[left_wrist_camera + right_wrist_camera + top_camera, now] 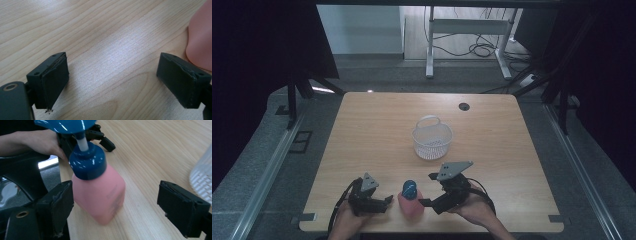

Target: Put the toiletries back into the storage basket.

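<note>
A pink pump bottle [410,202] with a blue cap and pump head stands upright near the table's front edge, between my two grippers. In the right gripper view the bottle [100,192] stands just ahead of the left jaw, with my right gripper [116,205] open around the space beside it. My right gripper [429,190] sits to the bottle's right in the high view. My left gripper [387,200] is at the bottle's left, open, with bare wood between its jaws [112,80]. The bottle's pink side [201,42] shows at the right edge there.
A white mesh basket [432,137] with a handle stands upright at mid-table, beyond the bottle; its wall [202,177] shows in the right gripper view. A black grommet [464,106] lies near the far edge. The table's front edge runs just behind my hands.
</note>
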{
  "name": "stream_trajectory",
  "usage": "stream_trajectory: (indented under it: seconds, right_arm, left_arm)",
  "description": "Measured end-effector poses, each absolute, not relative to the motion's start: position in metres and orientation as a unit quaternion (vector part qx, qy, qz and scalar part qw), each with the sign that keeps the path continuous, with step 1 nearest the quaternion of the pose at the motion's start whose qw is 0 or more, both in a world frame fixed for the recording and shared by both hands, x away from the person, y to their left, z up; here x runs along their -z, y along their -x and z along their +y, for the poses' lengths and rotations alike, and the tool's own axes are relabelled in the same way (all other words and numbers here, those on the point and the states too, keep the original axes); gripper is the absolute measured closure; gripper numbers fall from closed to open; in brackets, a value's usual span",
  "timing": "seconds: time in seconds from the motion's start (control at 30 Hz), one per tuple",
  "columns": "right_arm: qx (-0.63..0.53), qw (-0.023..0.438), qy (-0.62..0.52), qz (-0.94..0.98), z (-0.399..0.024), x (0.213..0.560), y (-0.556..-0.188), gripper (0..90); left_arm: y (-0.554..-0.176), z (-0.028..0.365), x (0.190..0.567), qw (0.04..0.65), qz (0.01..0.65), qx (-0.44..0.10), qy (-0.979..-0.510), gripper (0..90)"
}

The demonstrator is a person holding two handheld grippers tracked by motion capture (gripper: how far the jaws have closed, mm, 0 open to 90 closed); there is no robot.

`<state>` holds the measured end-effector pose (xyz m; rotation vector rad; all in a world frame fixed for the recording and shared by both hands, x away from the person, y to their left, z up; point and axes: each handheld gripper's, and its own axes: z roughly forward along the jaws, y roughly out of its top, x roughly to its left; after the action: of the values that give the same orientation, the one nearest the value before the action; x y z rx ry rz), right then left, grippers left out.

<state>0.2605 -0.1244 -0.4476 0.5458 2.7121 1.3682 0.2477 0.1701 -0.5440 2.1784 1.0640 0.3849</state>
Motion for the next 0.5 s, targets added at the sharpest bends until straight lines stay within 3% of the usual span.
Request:
stream_trajectory:
  seconds: [0.5]
  right_arm:
    - [-0.442,0.012,-0.142,0.886,-0.099,0.444,-0.259,31.4]
  left_arm:
    - [-0.248,0.17,0.544,0.337,0.408,-0.148,-0.835,10.3]
